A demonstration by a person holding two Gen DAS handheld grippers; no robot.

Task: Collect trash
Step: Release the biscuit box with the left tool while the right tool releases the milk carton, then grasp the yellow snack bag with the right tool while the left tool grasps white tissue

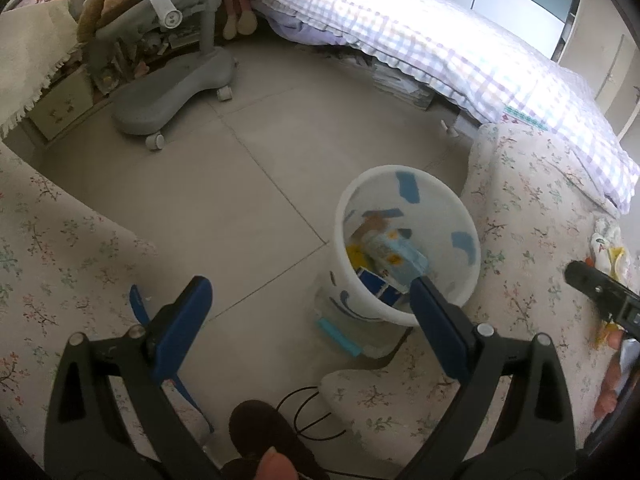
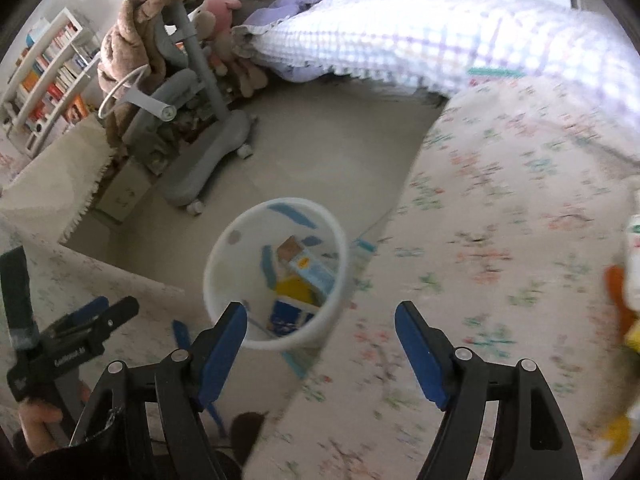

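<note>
My left tool (image 1: 308, 300) is spread wide with nothing between its blue pads (image 1: 184, 332). Just ahead of it, slightly toward its right finger, stands the white bin (image 1: 352, 284) with blue markings, on the tiled floor (image 1: 200, 184) at the edge of a flowered cover (image 1: 532, 208). That finger's tip overlaps the bin's near rim in the view; I cannot tell whether it touches. Inside the bin lie a pale blue carton (image 1: 396, 258), something yellow (image 1: 356, 256) and a dark blue and white box (image 1: 380, 286). A clear box with a light blue edge (image 1: 340, 336) lies on the floor against the near foot of the bin.

My right tool (image 2: 320, 344) also stands wide, with nothing between its fingers. The bin (image 2: 224, 260) is just ahead of it, above its left finger, and the flowered cover (image 2: 500, 240) spreads ahead and to its right, blurred. At the far right edge of that view, well off from the tool, some orange, yellow and white wrappers (image 2: 624, 280) lie on the cover; they are too blurred to name.

Farther ahead of both tools stand a grey wheeled chair (image 1: 168, 88) and a bed with a checked quilt (image 1: 440, 48). A dark slipper (image 1: 264, 428) sits just beneath my left tool.
</note>
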